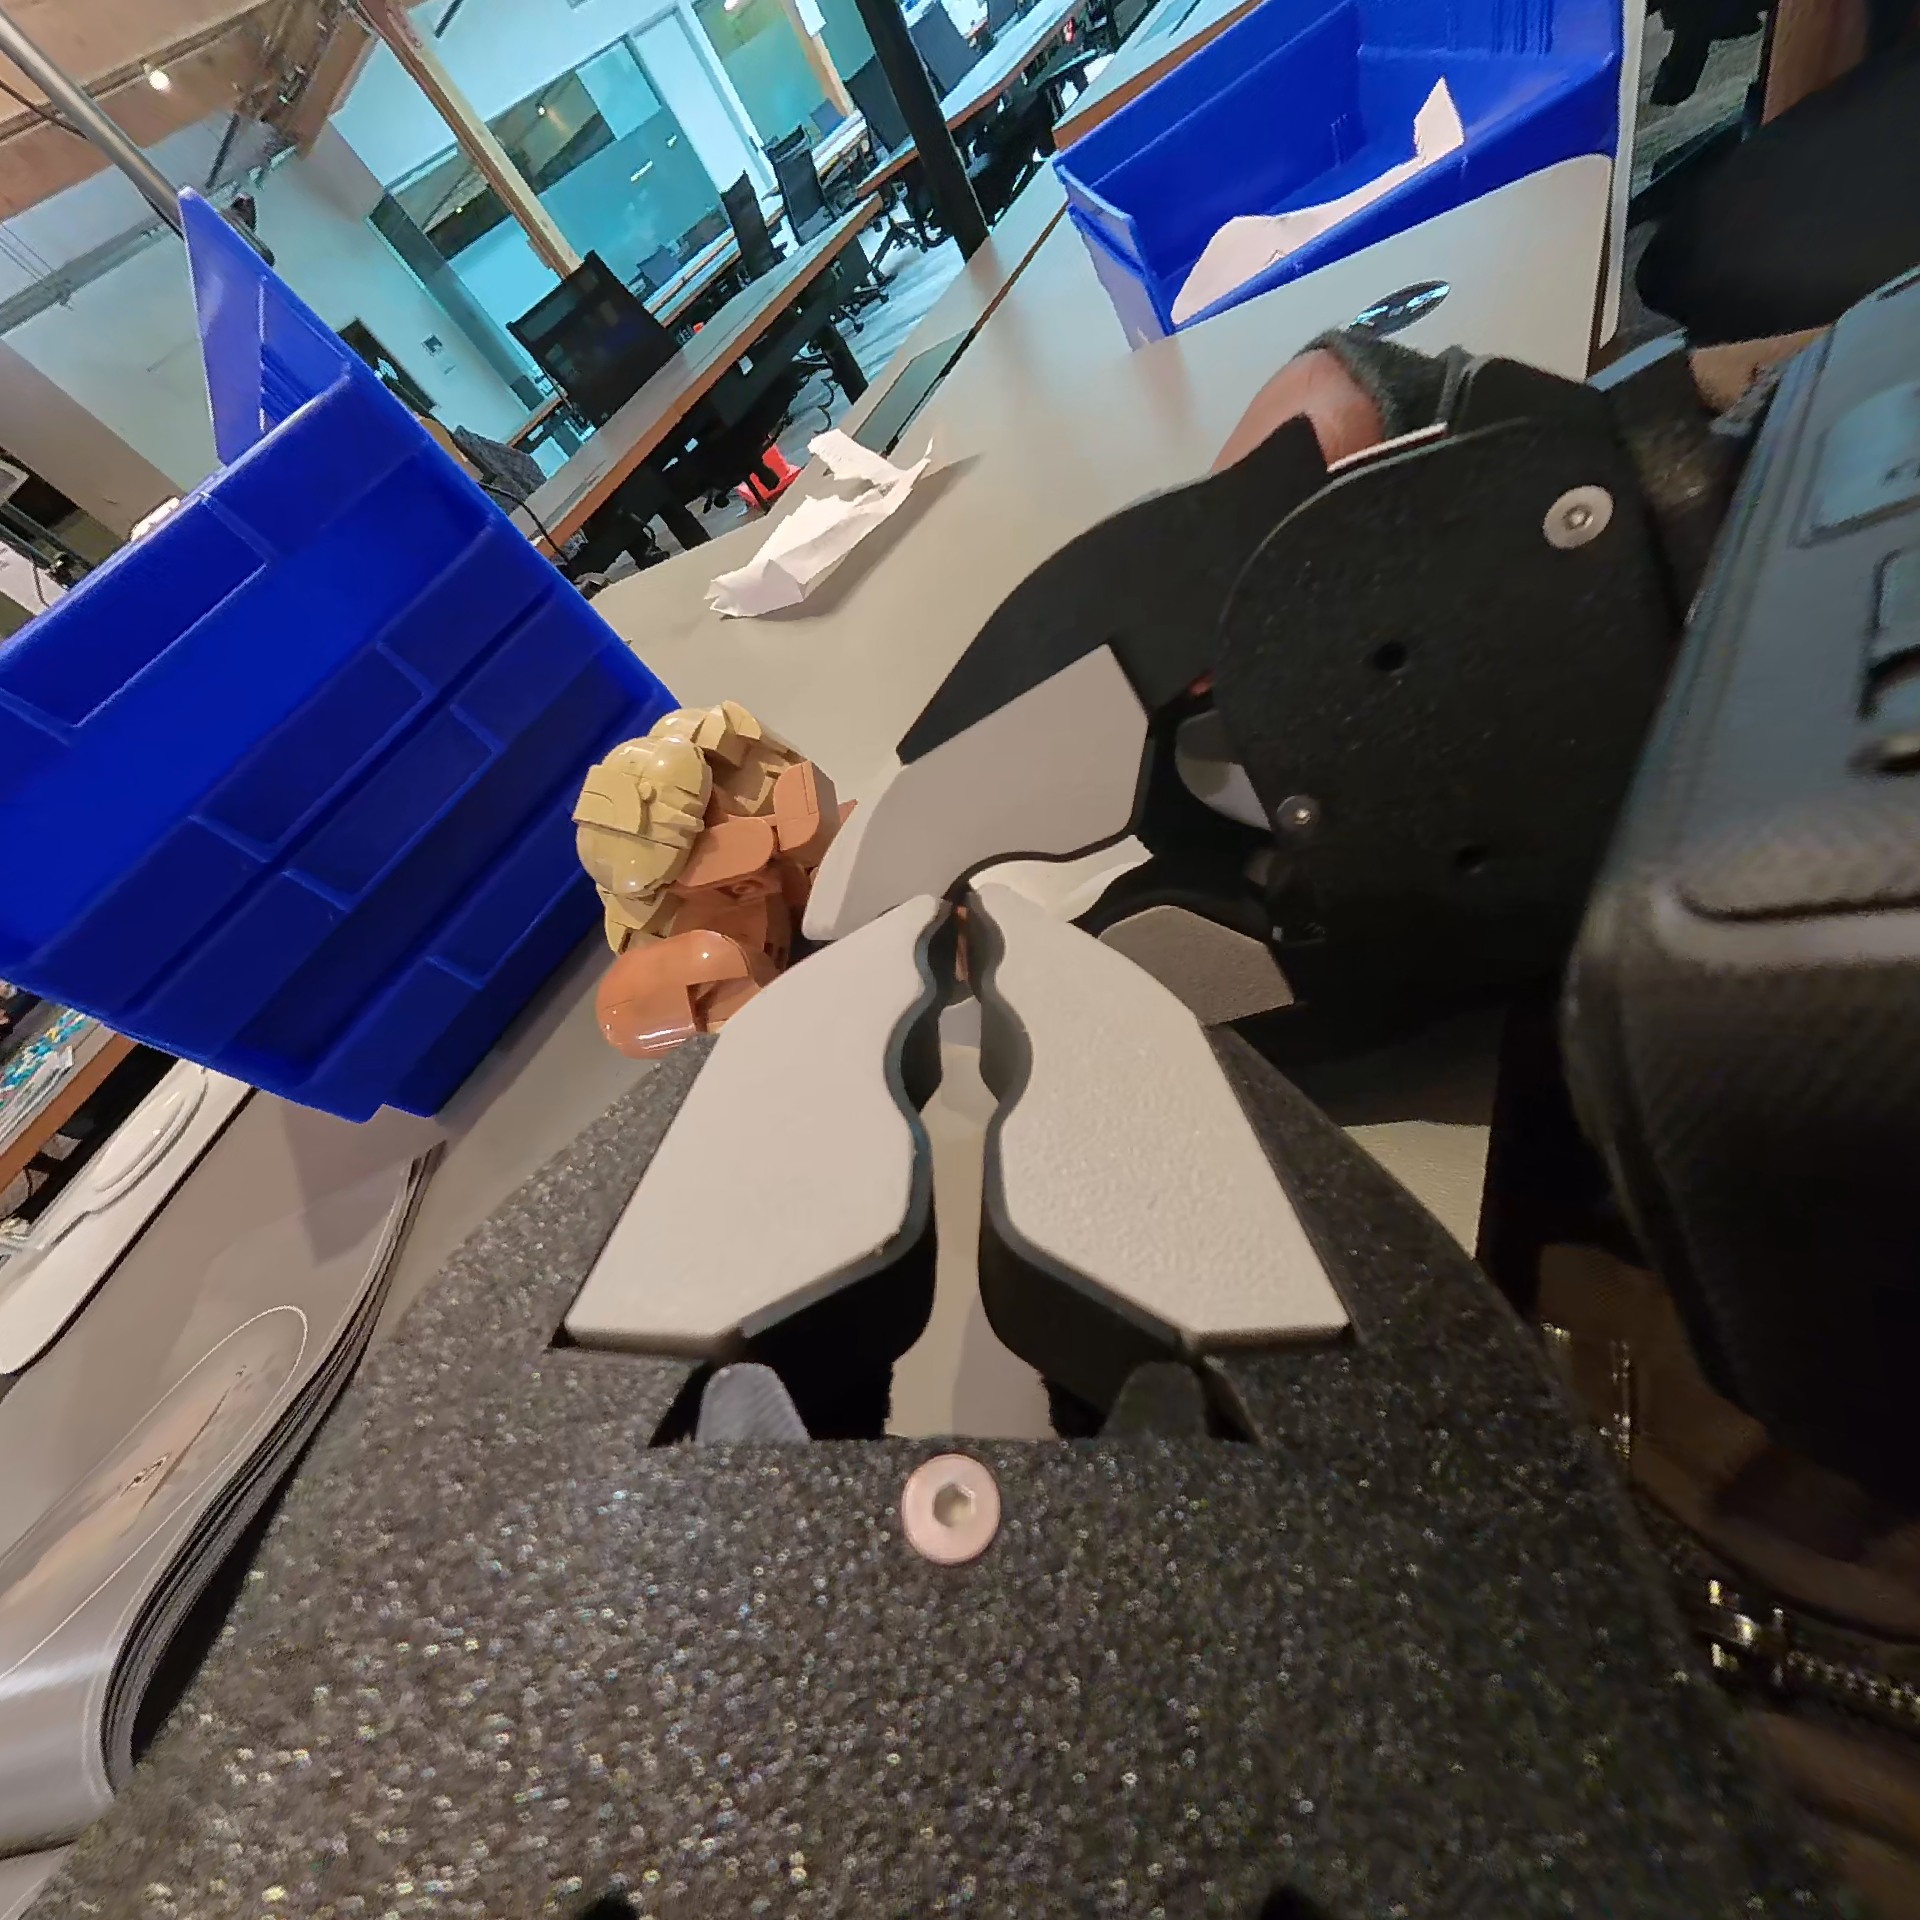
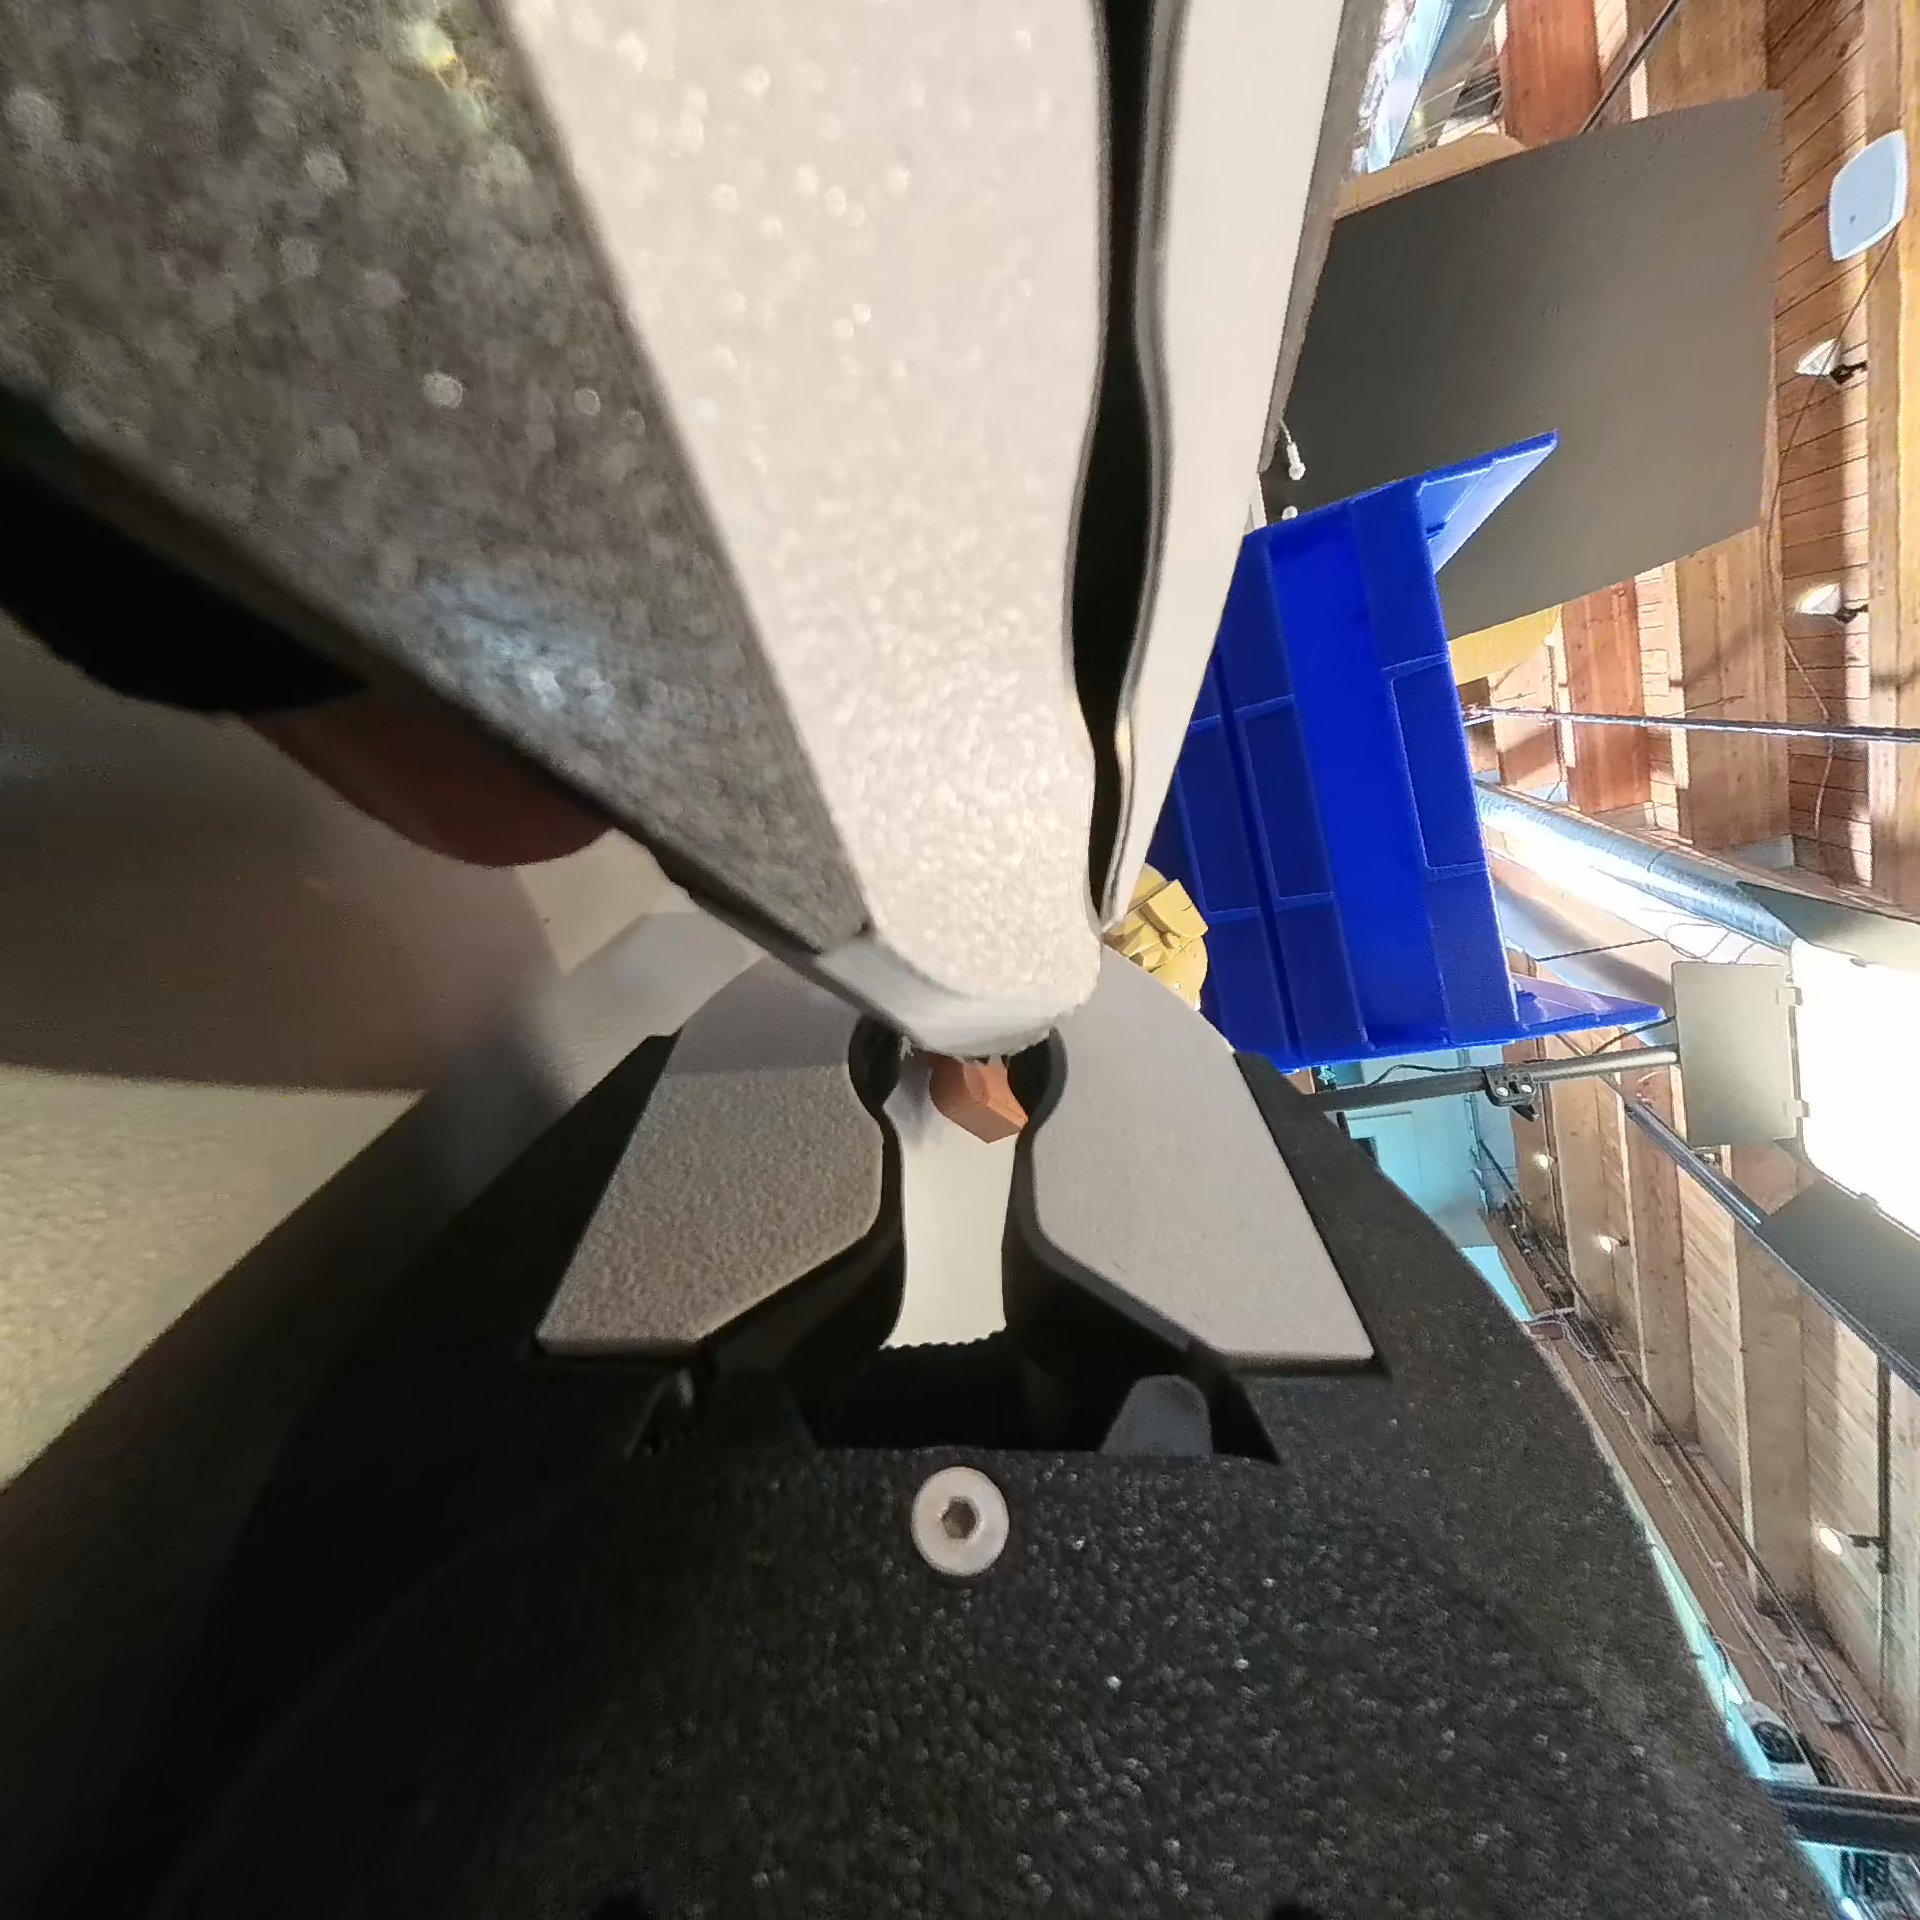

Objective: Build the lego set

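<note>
In the left wrist view a stack of grey sheets [image 1: 197,1475] lies at lower left on the table [image 1: 1039,520]; above it a blue bin [image 1: 301,790] fills the left of the frame; just right of the bin the tan and brown lego figure [image 1: 696,862] sits at centre, partly hidden behind the grey fingertips. The left gripper [image 1: 961,920] rises from the bottom centre, its jaws nearly together at the tips with a small brown piece [image 1: 961,935] glimpsed between them, so it looks clenched on that piece; crumpled white paper [image 1: 821,530] lies above centre; the right gripper [image 1: 914,831] comes in from the right, its tip meeting the left one's tips; a second blue bin [image 1: 1340,145] stands at upper right.

In the right wrist view the left gripper [image 2: 1096,914] fills the upper left and centre, jaws drawn close; the right gripper [image 2: 961,1049] sits at bottom centre, its jaws parted around the brown piece [image 2: 977,1091] with a gap on either side, whether they grip it I cannot tell; a bit of the tan figure [image 2: 1158,935] shows just right of centre against the bin [image 2: 1340,790].
</note>
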